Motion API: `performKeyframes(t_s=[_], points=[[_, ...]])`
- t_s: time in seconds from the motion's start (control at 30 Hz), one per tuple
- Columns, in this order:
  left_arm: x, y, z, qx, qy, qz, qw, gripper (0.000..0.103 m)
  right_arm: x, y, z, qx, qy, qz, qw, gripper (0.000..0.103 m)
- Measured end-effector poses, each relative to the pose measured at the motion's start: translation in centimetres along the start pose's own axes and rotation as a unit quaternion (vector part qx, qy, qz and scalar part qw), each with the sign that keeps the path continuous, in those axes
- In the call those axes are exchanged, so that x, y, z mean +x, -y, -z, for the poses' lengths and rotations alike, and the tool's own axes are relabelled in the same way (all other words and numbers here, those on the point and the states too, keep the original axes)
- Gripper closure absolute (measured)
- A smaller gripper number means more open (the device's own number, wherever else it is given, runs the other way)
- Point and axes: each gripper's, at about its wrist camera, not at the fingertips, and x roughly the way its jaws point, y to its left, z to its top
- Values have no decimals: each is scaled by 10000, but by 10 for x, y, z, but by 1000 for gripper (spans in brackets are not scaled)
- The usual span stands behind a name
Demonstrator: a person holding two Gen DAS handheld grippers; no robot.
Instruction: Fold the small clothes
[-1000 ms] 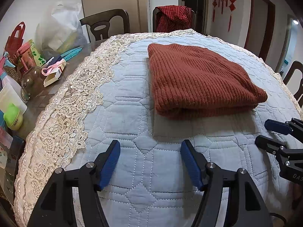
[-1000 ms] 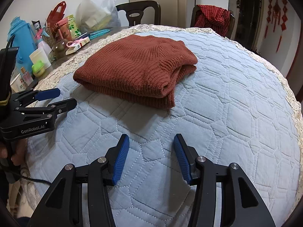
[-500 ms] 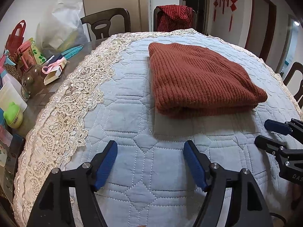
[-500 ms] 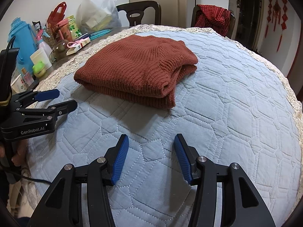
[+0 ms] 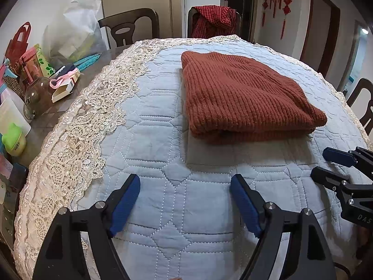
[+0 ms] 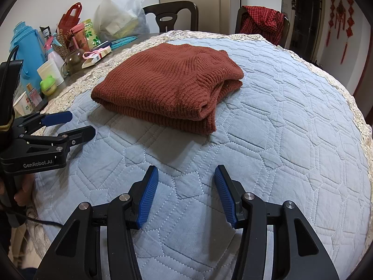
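Observation:
A rust-red knitted sweater [image 5: 242, 98] lies folded in a flat stack on the blue quilted cover [image 5: 163, 154]; it also shows in the right wrist view [image 6: 172, 86]. My left gripper [image 5: 185, 200] is open and empty, hovering over the quilt just short of the sweater's near edge. My right gripper [image 6: 185, 193] is open and empty, over the quilt in front of the sweater. Each gripper shows in the other's view: the right one at the right edge [image 5: 331, 165], the left one at the left edge [image 6: 70, 123].
The quilt has a cream lace border [image 5: 77, 140]. Left of it stand a glass jar [image 5: 38, 95], a green bottle [image 5: 14, 137], a blue thermos [image 6: 25, 42], boxes and a plastic bag [image 5: 74, 30]. Chairs [image 5: 130, 28] stand behind, one with a red checked cloth [image 5: 214, 21].
My left gripper's jaws have spread a little wider and it has drawn back slightly. The sweater and the right gripper have barely moved.

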Motion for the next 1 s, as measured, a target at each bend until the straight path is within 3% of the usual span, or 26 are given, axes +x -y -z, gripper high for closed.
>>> performKeyframes(t_s=[1.0], points=[[1, 2, 1, 28, -31, -6, 10000, 18, -1, -1, -1, 23, 7, -49, 10000, 51]])
